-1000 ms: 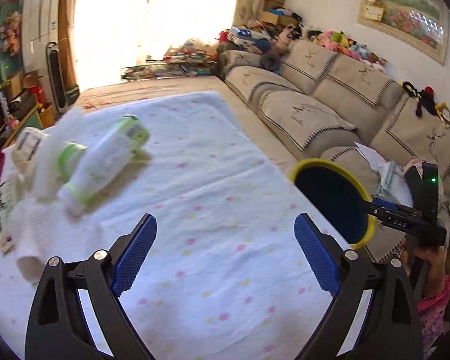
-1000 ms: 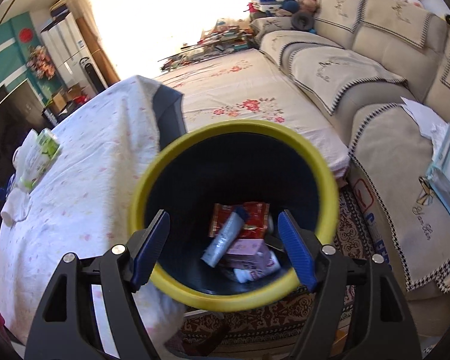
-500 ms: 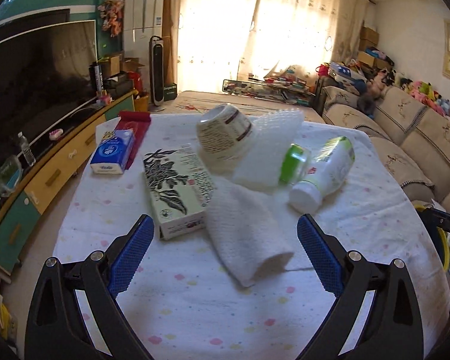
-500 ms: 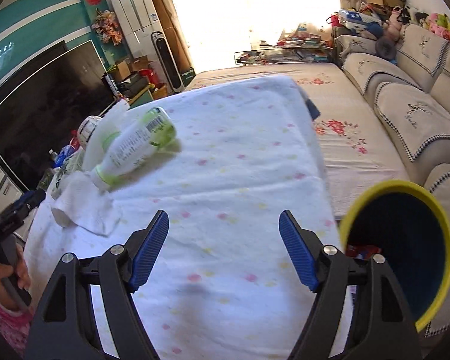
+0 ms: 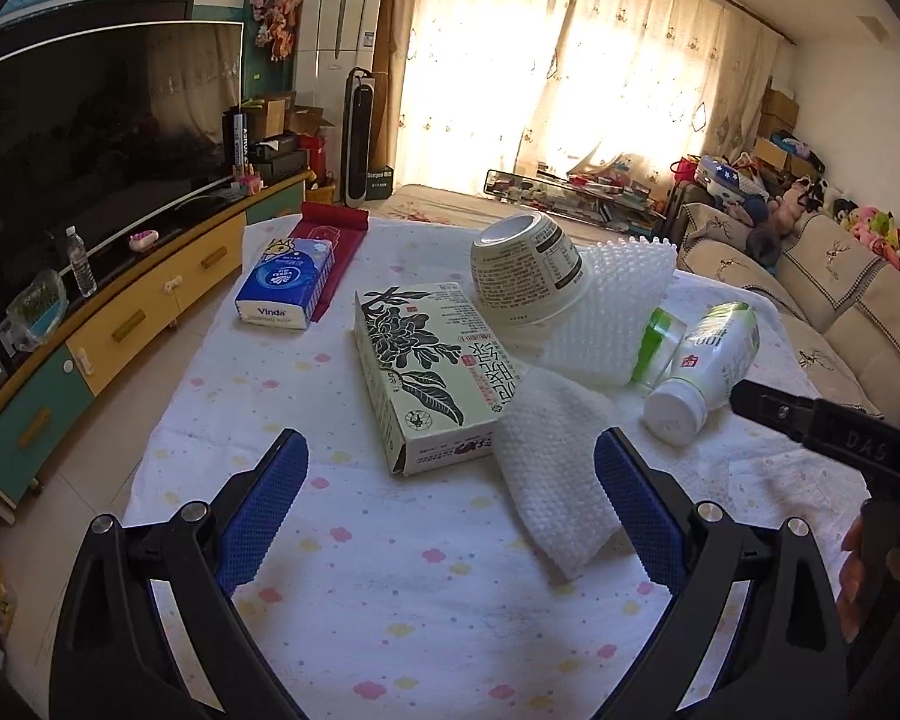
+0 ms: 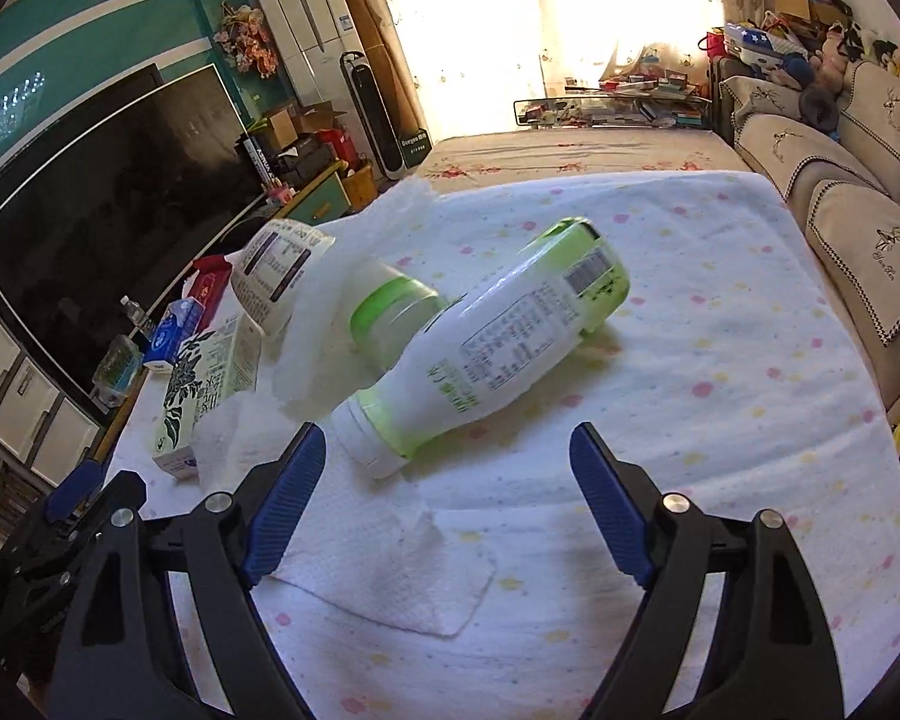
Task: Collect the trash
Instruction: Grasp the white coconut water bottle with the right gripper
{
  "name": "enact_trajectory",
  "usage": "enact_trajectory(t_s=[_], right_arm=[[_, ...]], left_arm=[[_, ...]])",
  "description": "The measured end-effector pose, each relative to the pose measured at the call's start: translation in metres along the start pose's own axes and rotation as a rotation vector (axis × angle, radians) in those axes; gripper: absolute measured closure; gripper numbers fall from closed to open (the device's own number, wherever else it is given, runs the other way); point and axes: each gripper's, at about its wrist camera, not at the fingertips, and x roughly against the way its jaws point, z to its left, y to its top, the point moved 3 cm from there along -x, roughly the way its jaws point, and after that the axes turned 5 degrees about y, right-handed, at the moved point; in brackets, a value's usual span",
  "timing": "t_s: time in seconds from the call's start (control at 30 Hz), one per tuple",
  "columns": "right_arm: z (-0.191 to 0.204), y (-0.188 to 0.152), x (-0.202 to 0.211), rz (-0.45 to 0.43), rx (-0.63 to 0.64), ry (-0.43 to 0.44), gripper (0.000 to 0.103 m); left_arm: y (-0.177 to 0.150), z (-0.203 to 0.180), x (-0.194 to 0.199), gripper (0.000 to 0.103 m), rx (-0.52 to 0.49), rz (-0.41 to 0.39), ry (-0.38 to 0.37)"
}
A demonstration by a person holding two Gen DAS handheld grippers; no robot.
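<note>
Now reaching: right gripper [image 6: 447, 504], jaws opening and empty, nears the white-green bottle [image 6: 486, 342]; next, straddle and pinch it.

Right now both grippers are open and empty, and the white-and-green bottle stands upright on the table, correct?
Not quite. The bottle lies on its side, as the right wrist view shows. The rest holds: left gripper open and empty; right gripper empty, jaws opening.

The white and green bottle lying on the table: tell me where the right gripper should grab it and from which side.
Grip the bottle across its white label section, coming down from above. It lies on its side, cap end toward the right gripper, whose jaws are opening with nothing between them. The neck end touches the plastic cup, so mid-body probably gives cleaner clearance.
</note>
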Motion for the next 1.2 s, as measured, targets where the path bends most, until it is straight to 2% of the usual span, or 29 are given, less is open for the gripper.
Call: enact_trajectory(t_s=[0.17,0.3,0.43,0.53,0.77,0.87,1.03,1.2], right_arm=[[0.010,-0.007,-0.023,0.055,-0.005,-0.031,0.024],[0.013,-0.007,-0.036,0.065,0.009,-0.072,0.024],[0.001,-0.006,-0.035,0.065,-0.016,-0.077,0.024],[-0.018,-0.004,-0.022,0.049,-0.036,-0.094,0.024],[-0.093,-0.004,0.012,0.006,-0.127,-0.187,0.024],[-0.110,-0.003,0.020,-0.013,-0.163,-0.176,0.024],[-0.096,0.020,0.020,-0.063,-0.147,-0.155,0.024],[-0.071,0.053,-0.005,-0.069,-0.140,-0.174,0.024]], left_arm=[[-0.002,-0.002,0.002,0.008,0.000,-0.004,-0.004],[-0.003,-0.004,0.001,0.008,-0.006,-0.001,0.000],[-0.004,-0.003,-0.001,0.008,-0.004,0.004,0.006],[-0.004,-0.004,-0.002,0.008,-0.005,0.006,0.007],[-0.006,-0.008,-0.002,0.008,-0.017,0.009,0.006],[-0.007,-0.009,-0.002,0.008,-0.021,0.008,0.006],[-0.007,-0.010,-0.003,0.008,-0.025,0.014,0.009],[-0.007,-0.010,-0.004,0.008,-0.022,0.016,0.004]])
